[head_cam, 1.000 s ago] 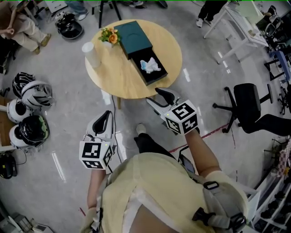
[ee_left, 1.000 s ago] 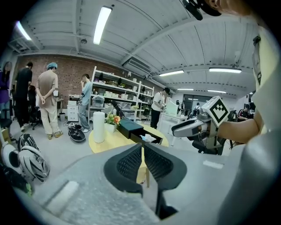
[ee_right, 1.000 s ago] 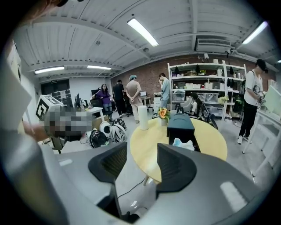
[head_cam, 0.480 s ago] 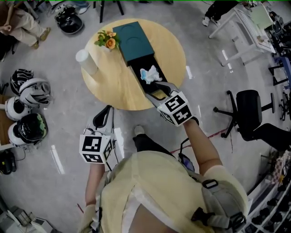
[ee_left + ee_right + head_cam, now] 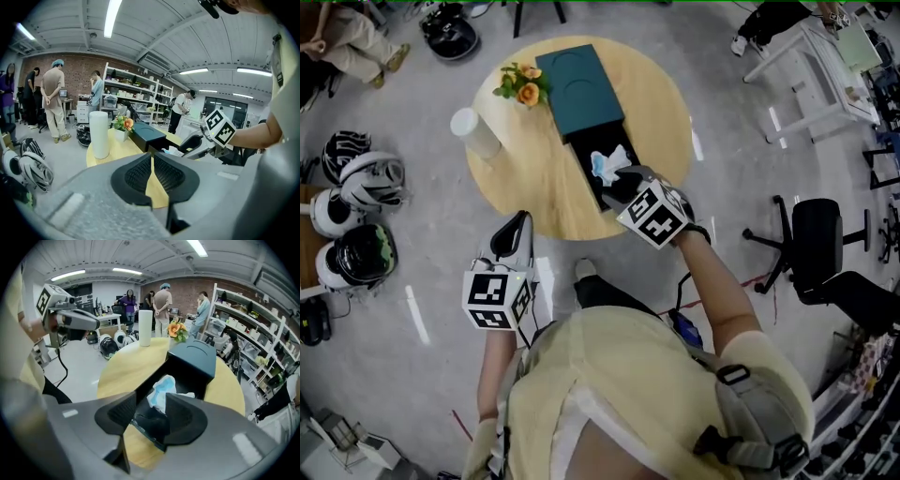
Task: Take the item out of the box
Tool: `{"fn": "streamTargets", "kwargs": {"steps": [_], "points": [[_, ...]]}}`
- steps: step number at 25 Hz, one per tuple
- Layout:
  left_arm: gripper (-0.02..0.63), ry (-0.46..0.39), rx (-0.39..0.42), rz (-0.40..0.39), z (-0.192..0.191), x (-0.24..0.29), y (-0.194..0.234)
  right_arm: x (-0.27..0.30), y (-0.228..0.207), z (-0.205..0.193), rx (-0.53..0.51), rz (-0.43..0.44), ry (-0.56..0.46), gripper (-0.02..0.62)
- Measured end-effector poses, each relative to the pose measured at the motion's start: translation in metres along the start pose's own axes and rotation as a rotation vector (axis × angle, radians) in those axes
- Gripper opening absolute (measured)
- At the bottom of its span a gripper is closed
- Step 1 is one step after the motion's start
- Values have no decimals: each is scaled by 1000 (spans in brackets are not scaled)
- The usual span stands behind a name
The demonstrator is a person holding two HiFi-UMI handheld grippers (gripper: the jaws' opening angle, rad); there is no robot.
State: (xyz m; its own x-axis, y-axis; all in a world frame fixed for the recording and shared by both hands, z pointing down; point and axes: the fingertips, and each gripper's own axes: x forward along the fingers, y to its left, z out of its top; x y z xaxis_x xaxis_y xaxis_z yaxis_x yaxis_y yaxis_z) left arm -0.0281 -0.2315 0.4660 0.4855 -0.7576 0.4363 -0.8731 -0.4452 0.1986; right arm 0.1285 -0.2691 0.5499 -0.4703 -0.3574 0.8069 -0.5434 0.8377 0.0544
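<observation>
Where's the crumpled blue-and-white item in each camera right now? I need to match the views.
Head view: crumpled item in the open drawer, above centre.
Left gripper view: item small, right of centre, just above the jaws.
Right gripper view: item at centre, seen between the parted jaws.
Shared landmark: white cylinder on the round table.

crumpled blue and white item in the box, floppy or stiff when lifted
Probably floppy: the crumpled item lies in soft, irregular folds in the box. Likely very light for its size, so the open right gripper may nudge it before gripping.
</observation>
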Motion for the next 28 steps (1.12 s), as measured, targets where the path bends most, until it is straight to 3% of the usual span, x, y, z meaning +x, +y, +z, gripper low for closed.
{"fn": "streamTargets", "kwargs": {"steps": [6, 13, 23, 28], "points": [[20, -2, -20, 32, 0, 4, 9, 23, -1, -7, -95, 68, 103, 199], [20, -7, -36, 57, 0, 3, 14, 38, -8, -9, -197, 68, 176, 204], [20, -11, -52, 86, -4, 0, 16, 57, -14, -22, -254, 102, 262, 204], [20, -15, -59, 99, -6, -5, 18, 65, -18, -24, -301, 79, 281, 190]]}}
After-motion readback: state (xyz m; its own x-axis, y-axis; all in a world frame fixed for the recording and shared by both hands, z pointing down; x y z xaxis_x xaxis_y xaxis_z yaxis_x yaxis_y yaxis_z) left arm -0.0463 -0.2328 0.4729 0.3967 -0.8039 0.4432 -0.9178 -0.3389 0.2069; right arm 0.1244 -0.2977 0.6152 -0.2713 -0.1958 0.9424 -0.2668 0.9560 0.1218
